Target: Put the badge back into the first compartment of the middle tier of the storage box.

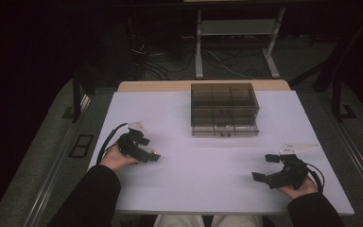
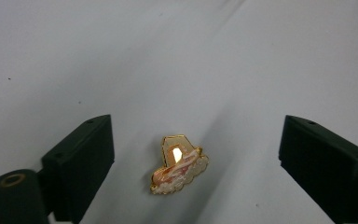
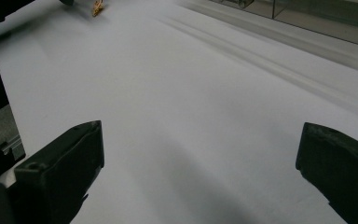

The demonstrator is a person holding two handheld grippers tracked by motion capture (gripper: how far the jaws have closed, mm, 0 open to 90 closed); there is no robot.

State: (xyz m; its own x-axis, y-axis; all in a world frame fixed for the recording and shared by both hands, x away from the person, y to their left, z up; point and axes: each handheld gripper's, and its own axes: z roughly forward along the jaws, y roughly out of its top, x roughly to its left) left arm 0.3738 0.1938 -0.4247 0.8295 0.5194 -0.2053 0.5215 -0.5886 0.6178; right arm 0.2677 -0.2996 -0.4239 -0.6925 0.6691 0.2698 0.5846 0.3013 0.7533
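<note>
Small gold-rimmed enamel pin (image 2: 179,164), flat on the white table (image 1: 208,165), centred between the wide-apart jaws of the left gripper (image 2: 196,163), touching neither. Thin and low, so likely to skid or flip under a closing jaw, or to be missed by pads closing above it. Right gripper (image 1: 266,168) idle, jaws spread, well apart from the pin. Smoky clear drawer box (image 1: 224,109) far back, drawers apparently shut.
</note>
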